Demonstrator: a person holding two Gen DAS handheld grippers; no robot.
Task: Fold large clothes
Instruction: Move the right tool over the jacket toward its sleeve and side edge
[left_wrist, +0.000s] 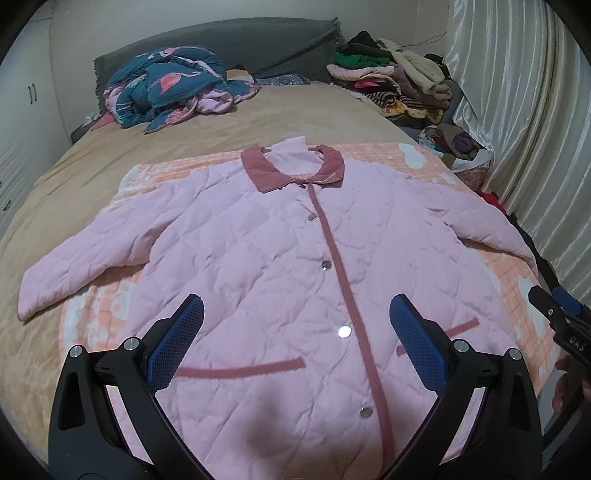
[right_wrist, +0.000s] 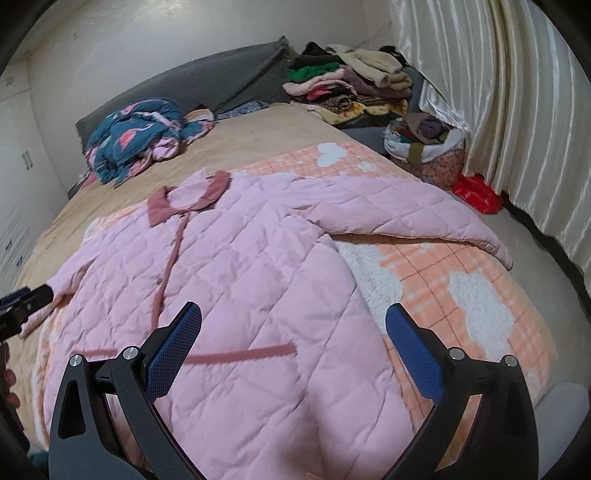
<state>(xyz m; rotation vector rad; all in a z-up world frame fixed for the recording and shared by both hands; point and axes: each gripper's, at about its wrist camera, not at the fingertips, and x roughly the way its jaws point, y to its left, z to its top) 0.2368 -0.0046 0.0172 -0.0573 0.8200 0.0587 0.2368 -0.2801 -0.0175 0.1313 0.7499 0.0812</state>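
jacket (left_wrist: 280, 266): pink quilted, spread face up on a peach checked blanket (left_wrist: 491, 266) at the near end of the bed (left_wrist: 258, 110); buttoned shut, collar (left_wrist: 291, 168) away from the person, hem nearest, so both sleeves are free to fold inward
left sleeve (left_wrist: 70, 273): lies out flat past the blanket edge onto the tan sheet
right sleeve (right_wrist: 399, 218): stretched out toward the bed's right side, cuff near the edge above the floor
left gripper (left_wrist: 295, 325): jaws wide apart, holding nothing, poised over the lower front near the placket, likely before a first grasp
right gripper (right_wrist: 293, 332): jaws wide apart, empty, over the jacket's right side, one finger above the quilting and the other above bare blanket
judged step: folding not yet begun; garment looks smoothed and ready
around: crumpled blue patterned garment (left_wrist: 173, 85) near the grey headboard, well apart from the jacket; stack of folded clothes (left_wrist: 391, 77) at the far right corner; full bag (right_wrist: 424, 147) and red bag (right_wrist: 476, 192) on the floor by the curtain (right_wrist: 517, 110)
in the way: nothing lies on the jacket; the floor drop beside the right cuff is the one hazard
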